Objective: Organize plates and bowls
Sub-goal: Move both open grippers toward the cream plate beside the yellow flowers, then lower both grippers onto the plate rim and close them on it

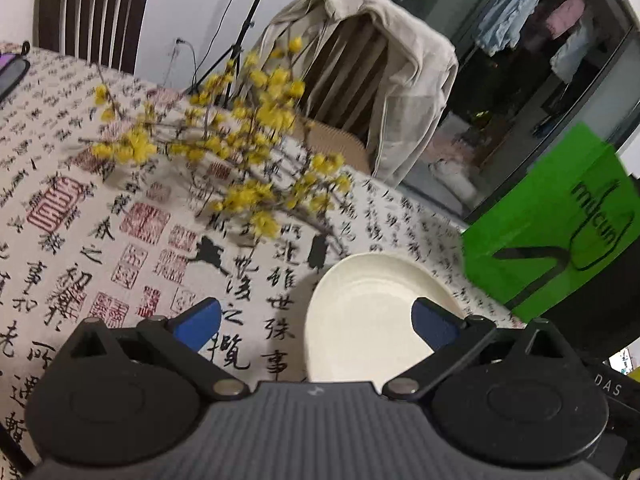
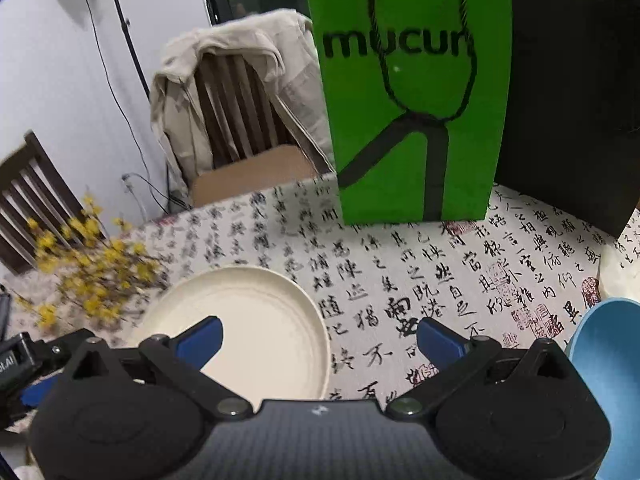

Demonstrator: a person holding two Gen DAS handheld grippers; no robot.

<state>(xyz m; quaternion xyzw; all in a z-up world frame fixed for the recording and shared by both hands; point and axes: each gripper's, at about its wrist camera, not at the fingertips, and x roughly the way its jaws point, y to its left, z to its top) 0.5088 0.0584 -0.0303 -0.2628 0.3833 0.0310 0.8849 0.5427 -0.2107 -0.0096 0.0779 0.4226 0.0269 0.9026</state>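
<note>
Calligraphy-printed cloth covers the worktop [image 2: 440, 264], where a cream plate [image 2: 256, 320] lies flat near yellow flowers [image 1: 248, 136]; left tool [image 1: 316, 320] and right tool [image 2: 318, 338] both gape wide, gripping nothing

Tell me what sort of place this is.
Most likely a dining area in a home: a table under a calligraphy-print tablecloth with a cream plate on it, a wooden slat-back chair draped with a garment, and laundry hanging behind glass doors.
</note>
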